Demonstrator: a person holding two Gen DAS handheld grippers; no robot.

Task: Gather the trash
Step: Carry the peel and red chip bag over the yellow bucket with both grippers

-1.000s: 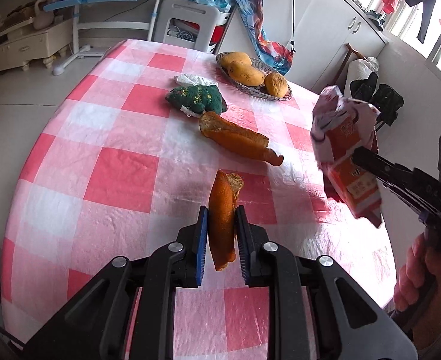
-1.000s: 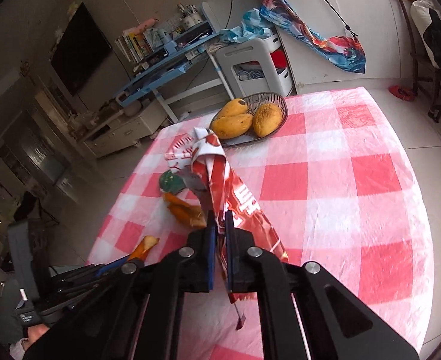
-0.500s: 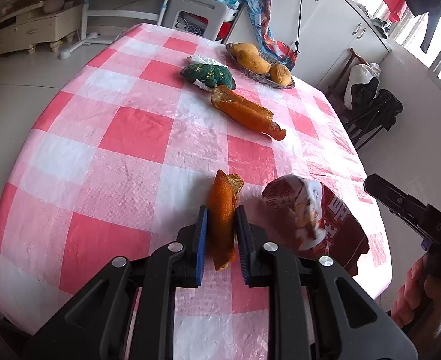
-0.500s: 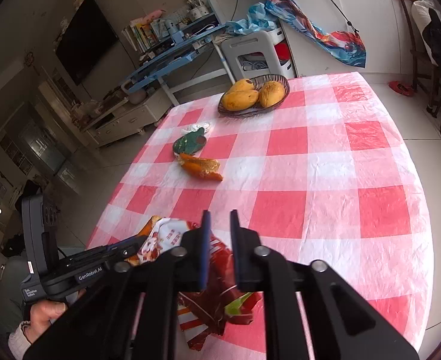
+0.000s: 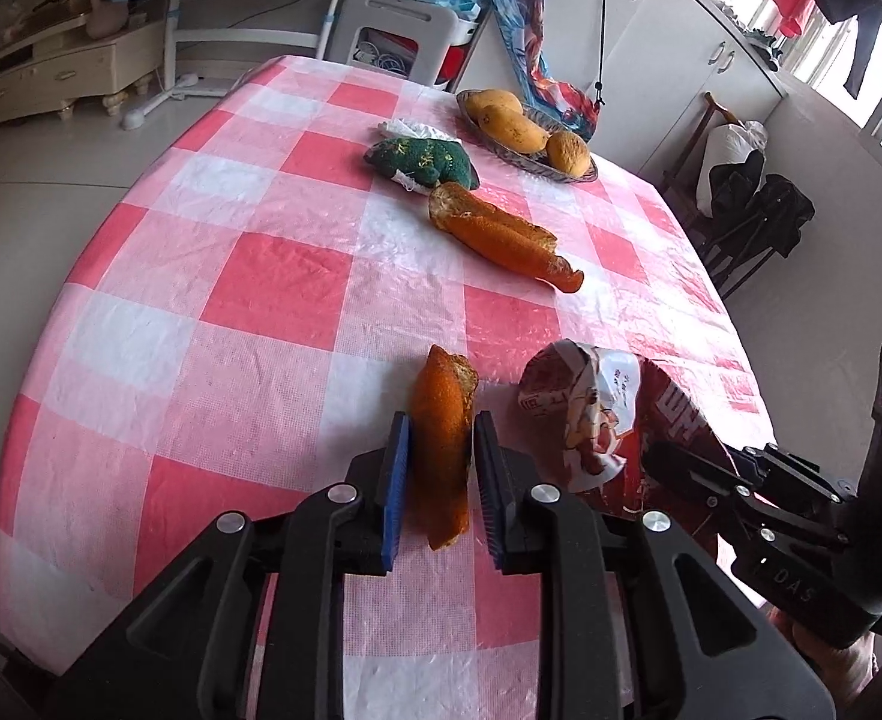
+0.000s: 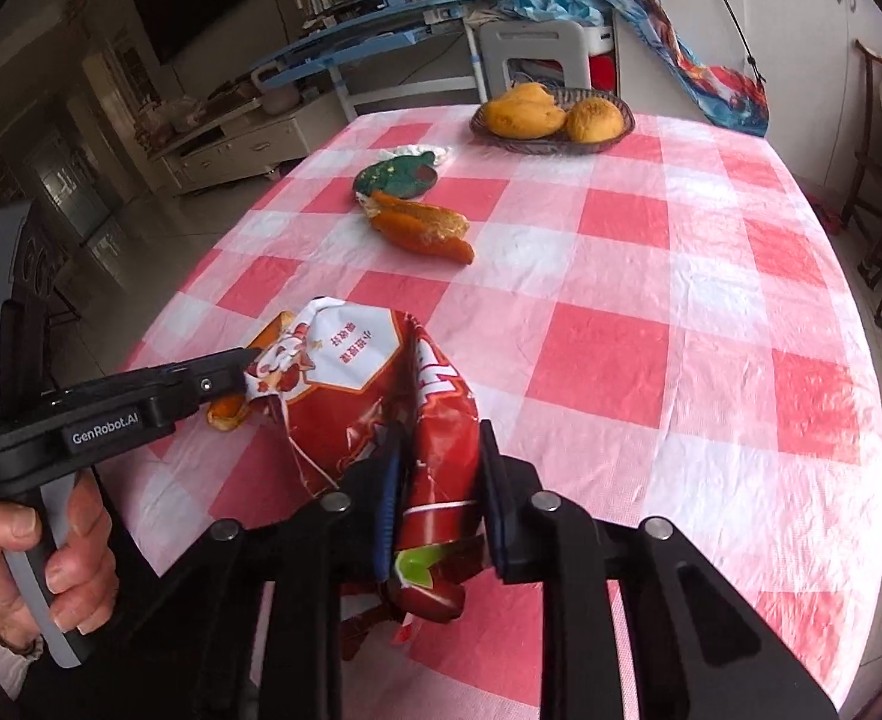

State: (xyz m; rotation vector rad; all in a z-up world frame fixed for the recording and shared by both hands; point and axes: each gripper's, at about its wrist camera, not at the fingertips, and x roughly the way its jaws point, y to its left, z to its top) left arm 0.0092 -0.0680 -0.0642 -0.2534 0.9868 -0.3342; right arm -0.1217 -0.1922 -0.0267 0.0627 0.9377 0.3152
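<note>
- The tablecloth (image 5: 273, 276), pink-and-white check, looks like thin plastic sheeting: crinkled, with a soft sheen.
- The snack bag (image 6: 375, 396) is glossy printed foil, creased and crumpled.
- The peel (image 5: 441, 420) between the blue pads is rough, pitted and matt orange; a second peel (image 5: 501, 237), at twelve o'clock from it, looks dry and leathery.
- At eleven o'clock of that sits a green cloth pouch (image 5: 423, 161), fuzzy and matt.
- The fruit bowl (image 6: 552, 144) looks woven, dark, faintly shiny; the mangoes (image 5: 510, 120) are smooth-skinned and dull.
- Both tools, the left gripper (image 5: 439, 480) and the right gripper (image 6: 441, 492), are matt black plastic with bright metal pins.
</note>
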